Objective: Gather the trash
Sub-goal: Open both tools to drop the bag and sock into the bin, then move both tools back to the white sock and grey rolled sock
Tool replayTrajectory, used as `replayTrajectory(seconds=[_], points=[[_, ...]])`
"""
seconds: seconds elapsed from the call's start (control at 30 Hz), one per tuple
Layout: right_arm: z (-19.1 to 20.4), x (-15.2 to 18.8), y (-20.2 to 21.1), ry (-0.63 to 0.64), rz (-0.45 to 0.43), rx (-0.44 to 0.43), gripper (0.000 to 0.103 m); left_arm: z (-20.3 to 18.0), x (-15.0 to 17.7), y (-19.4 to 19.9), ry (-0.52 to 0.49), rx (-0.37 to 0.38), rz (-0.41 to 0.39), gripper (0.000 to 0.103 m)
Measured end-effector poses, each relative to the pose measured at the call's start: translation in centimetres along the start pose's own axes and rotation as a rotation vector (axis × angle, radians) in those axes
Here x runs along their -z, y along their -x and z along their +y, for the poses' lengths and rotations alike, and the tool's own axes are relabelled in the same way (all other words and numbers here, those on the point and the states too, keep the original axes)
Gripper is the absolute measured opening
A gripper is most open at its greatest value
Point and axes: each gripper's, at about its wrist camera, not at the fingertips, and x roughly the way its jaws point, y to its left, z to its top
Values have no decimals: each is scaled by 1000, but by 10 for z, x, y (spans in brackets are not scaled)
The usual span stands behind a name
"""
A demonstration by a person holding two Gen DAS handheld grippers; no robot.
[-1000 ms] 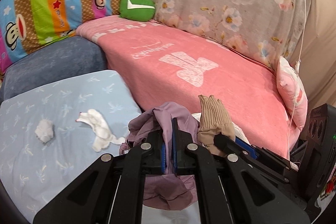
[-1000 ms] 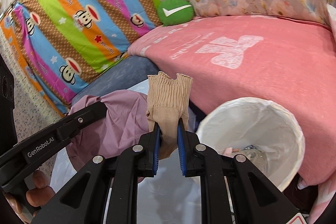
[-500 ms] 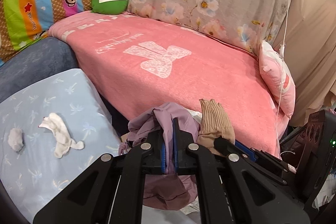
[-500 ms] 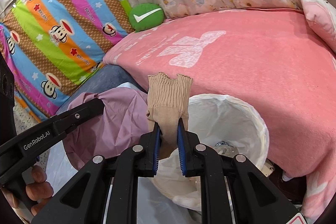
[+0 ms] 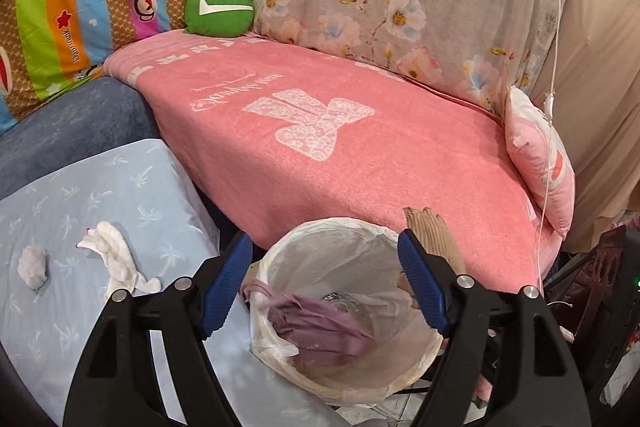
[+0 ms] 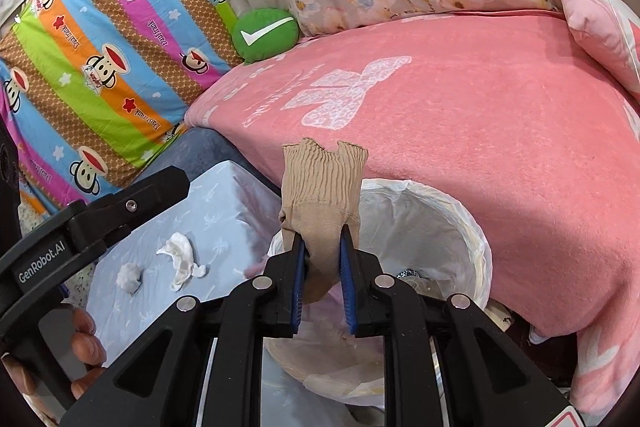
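Observation:
My left gripper [image 5: 322, 241] hangs over the white-lined trash bin [image 5: 416, 359], its jaws opening wide with nothing between them. A purple cloth [image 5: 320, 327] lies inside the bin. My right gripper [image 6: 322, 237] is shut on a beige ribbed sock [image 6: 324, 179] above the bin's left rim [image 6: 452, 211]; its jaws are starting to open while the pads still press on the sock. The sock [image 5: 434, 239] also shows beside the left gripper's right finger. Two white tissue wads [image 5: 116, 259] [image 5: 34, 267] lie on the light blue surface [image 5: 80, 195].
A pink blanket [image 5: 360, 147] covers the seat behind the bin, with a green cushion [image 5: 220, 11] at the back and a pink pillow [image 5: 540, 171] at the right. Striped monkey-print fabric [image 6: 100, 67] hangs at the left. A person's hand [image 6: 86, 347] holds the left gripper.
The left gripper has opened wide and the purple cloth has dropped into the bin. The right gripper's pads have parted slightly around the sock. Both views swung right at first, then held.

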Motion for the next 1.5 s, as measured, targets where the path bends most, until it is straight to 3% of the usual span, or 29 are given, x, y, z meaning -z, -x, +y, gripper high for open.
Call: replayTrajectory(seconds=[0.1,0.57,1.03,1.5], points=[[0,1,1,6,-6,5,24,7,2,0,19,-16,5,72],[10,-1,0,23,3,-21,24,25,11,6,44,-61,6,72],[39,6,-7,68,26,-46,26,50,18,12,97,-96,3,72],[77,13,-18,123,52,-74,34,87,25,22,161,-138,2,72]])
